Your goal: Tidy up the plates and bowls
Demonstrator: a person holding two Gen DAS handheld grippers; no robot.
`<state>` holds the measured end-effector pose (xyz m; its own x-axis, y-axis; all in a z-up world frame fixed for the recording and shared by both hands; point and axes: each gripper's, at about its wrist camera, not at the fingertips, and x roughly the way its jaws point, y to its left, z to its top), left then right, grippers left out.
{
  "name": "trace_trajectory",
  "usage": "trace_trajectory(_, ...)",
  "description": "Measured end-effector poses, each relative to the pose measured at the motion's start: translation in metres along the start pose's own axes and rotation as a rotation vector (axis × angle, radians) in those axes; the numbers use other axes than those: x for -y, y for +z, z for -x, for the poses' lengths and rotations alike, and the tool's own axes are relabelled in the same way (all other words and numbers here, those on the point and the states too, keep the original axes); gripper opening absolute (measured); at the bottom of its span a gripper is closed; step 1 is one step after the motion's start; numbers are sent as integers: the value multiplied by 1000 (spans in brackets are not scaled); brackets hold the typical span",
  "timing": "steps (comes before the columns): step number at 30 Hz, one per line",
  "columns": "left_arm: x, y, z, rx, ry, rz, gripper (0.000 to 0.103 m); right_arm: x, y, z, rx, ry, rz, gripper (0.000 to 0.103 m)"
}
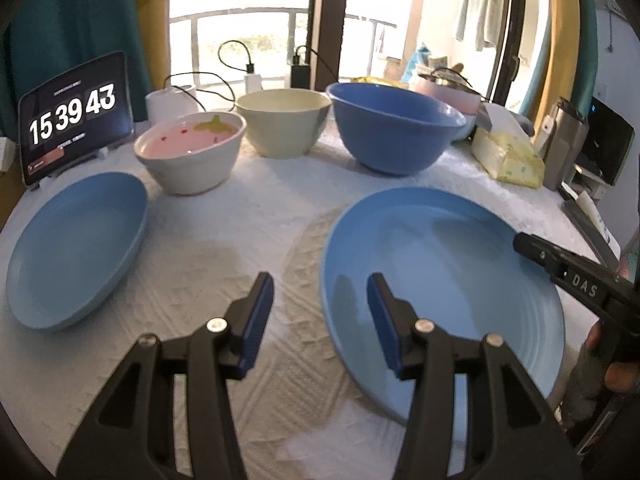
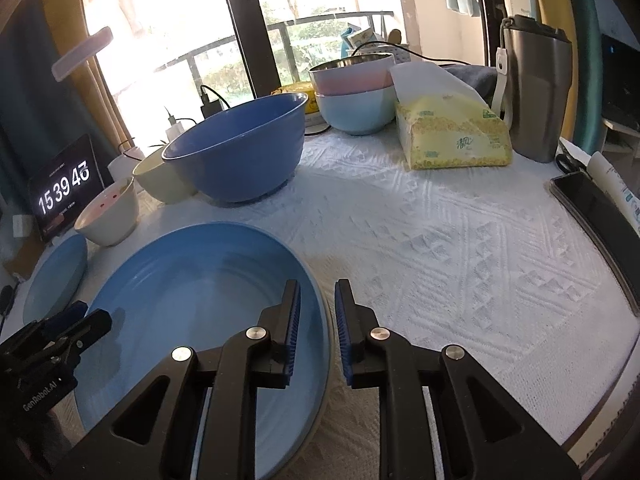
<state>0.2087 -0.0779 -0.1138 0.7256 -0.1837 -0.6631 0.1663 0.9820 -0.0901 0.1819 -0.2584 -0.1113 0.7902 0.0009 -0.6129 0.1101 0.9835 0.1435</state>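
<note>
Straddling the large blue plate's [image 2: 192,300] thin, stiff, slippery rim, the right gripper [image 2: 317,316] jaws stand slightly apart, unclamped; left gripper [image 1: 320,312] jaws gape empty.

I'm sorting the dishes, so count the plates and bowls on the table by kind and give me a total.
Plates: 2, the big plate and the small plate.
Bowls: 5, the white bowl, cream bowl, dark blue bowl, pink bowl and light blue bowl.
Total: 7.

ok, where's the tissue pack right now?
The tissue pack sits at the far right of the table in the right wrist view, between the stacked pink and light blue bowls and the steel tumbler.
</note>
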Motion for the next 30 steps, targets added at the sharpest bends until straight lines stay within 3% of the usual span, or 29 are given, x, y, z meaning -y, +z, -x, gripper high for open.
trace_trajectory(3, -3, 0, 5, 21, 12, -1, 51, -4, 0, 3, 8, 1, 9, 27)
trace_trajectory(16, -25, 6, 31, 100, 38, 42, 51, -32, 11, 22, 55, 12, 64, 29)
trace_trajectory(30, -69, 6, 53, 146, 80, 123, 51, -98, 21, 32, 59, 113, 154, 36)
